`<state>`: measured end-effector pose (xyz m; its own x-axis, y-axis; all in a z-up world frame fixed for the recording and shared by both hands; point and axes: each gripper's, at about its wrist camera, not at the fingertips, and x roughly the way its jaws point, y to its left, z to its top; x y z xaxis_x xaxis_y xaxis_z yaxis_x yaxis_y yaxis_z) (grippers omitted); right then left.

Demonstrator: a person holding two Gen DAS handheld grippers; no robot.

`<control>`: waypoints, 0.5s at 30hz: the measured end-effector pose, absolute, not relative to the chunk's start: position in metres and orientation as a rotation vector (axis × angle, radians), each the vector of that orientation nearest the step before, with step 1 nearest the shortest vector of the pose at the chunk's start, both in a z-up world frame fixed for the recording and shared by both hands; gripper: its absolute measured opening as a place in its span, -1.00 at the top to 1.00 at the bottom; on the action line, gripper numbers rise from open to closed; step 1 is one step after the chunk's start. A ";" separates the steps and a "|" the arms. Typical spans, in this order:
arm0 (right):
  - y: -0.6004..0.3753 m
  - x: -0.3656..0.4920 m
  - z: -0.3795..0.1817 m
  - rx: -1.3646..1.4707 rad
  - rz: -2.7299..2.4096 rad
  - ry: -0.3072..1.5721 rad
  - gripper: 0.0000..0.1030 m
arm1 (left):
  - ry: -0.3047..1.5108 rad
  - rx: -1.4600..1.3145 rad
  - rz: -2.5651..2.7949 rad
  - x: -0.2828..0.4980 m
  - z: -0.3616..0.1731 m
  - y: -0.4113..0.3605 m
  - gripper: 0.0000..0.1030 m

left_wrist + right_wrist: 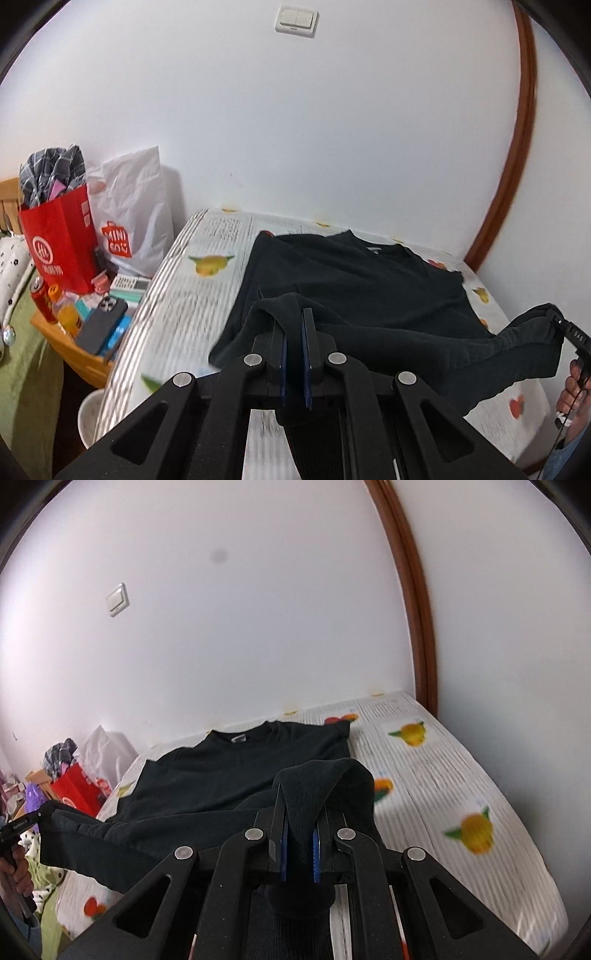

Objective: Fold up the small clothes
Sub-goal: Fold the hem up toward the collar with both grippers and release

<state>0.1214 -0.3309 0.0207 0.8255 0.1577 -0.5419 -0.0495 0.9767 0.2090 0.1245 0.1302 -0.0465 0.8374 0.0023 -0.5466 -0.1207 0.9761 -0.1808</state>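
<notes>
Left gripper [294,325] clamped on shirt [354,273] near hem; right gripper [300,823] likewise; collar far, on bed [443,775].

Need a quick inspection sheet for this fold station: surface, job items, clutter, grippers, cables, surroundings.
Surface: bed with fruit-print striped sheet.
Job's things: black shirt, collar toward the wall, near hem lifted off the sheet.
Clutter: red bag, white bag, phone, cans and boxes on a side table.
Grippers: left gripper and right gripper each shut on the hem.
Cables: nothing seen.
Surroundings: white wall, light switch, brown door frame.
</notes>
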 end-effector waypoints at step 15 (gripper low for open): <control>-0.319 0.284 -0.066 0.165 0.062 0.791 0.82 | 0.758 -0.178 0.147 0.261 -0.112 0.134 0.86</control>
